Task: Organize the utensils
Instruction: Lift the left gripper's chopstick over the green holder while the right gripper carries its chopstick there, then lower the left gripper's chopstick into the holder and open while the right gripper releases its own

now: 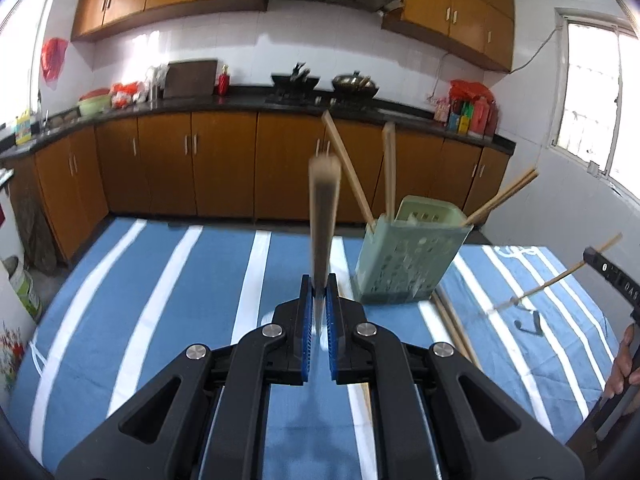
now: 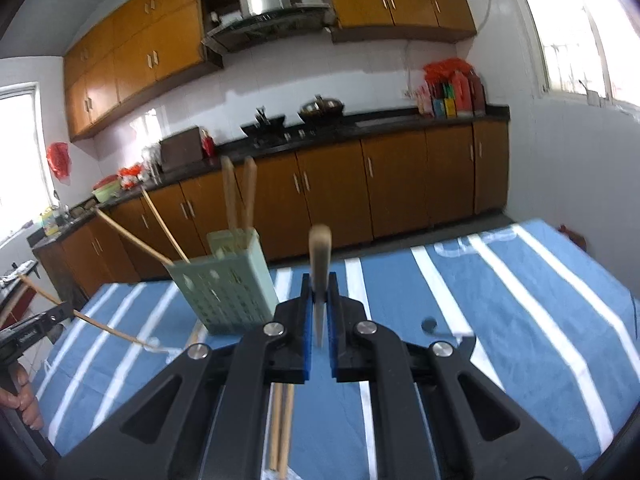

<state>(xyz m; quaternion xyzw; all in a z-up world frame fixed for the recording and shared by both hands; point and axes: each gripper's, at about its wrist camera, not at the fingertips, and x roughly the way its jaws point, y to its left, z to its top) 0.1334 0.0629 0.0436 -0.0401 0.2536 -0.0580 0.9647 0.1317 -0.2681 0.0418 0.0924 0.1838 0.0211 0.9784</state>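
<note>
A pale green perforated utensil holder (image 1: pixel 404 262) stands on the blue striped cloth (image 1: pixel 180 280) with several wooden chopsticks (image 1: pixel 348 168) leaning in it; it also shows in the right wrist view (image 2: pixel 232 288). My left gripper (image 1: pixel 320 292) is shut on a chopstick (image 1: pixel 324 216) that points up and forward, left of the holder. My right gripper (image 2: pixel 320 300) is shut on another chopstick (image 2: pixel 320 256), right of the holder. Each gripper with its chopstick shows at the edge of the other view: the right one (image 1: pixel 556 276), the left one (image 2: pixel 100 324).
Loose chopsticks lie on the cloth by the holder (image 1: pixel 456 324) and under my right gripper (image 2: pixel 280 420). A small dark hook-like object (image 1: pixel 528 326) lies on the cloth to the right. Wooden kitchen cabinets (image 1: pixel 224 168) and a dark counter stand beyond the table.
</note>
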